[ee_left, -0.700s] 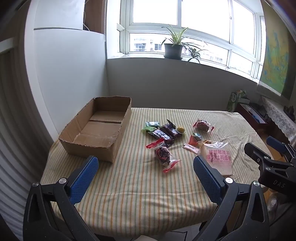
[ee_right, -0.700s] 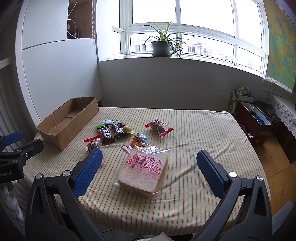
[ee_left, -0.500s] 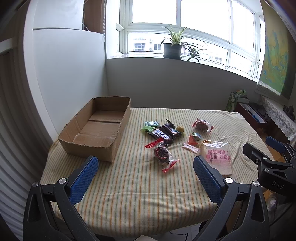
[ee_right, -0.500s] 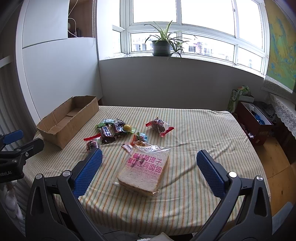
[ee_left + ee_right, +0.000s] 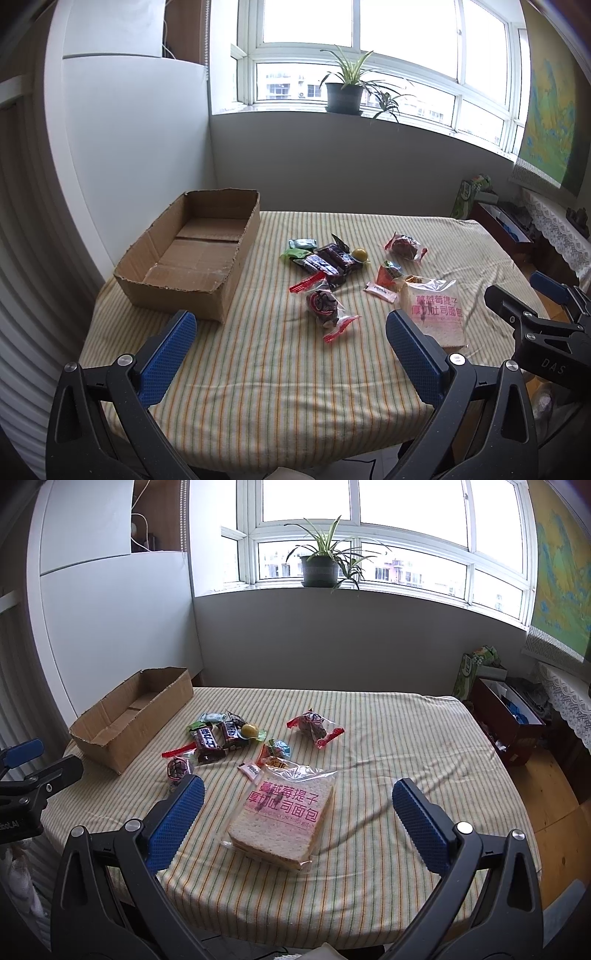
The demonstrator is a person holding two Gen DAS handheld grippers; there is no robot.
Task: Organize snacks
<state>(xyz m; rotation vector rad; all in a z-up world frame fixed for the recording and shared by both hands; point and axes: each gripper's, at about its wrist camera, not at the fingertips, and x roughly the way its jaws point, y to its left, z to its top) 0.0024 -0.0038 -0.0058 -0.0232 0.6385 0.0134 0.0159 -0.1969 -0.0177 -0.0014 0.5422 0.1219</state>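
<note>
Both tools are being held above the near edge of a table (image 5: 258,406) covered by a striped cloth, and both are being pointed downward toward it. The left gripper (image 5: 291,347) is being kept released, its blue pads spread wide with nothing between them. The right gripper (image 5: 295,816) is likewise being kept released, with nothing being pressed by its pads.

Ahead of the left gripper and to its left, an open cardboard box (image 5: 192,258) is being shown lying on the cloth, with no snack seen inside it. Just ahead of the left gripper's opening, a clear packet with red ends (image 5: 325,306) is lying, and further ahead two dark chocolate bars (image 5: 328,258) are resting side by side, with a small yellow sweet (image 5: 359,254) just beside them. A second red-ended packet (image 5: 404,248) is lying further off to the right.

A bagged slice of bread (image 5: 284,812) with pink lettering is being framed between the right gripper's spread fingers, flat on the cloth and untouched by either pad. A small pink sachet (image 5: 251,770) is lying just beyond the bread's far left corner. From the right gripper, the box is being seen well away to the far left.

A potted plant (image 5: 321,568) is standing on the windowsill beyond the table.
</note>
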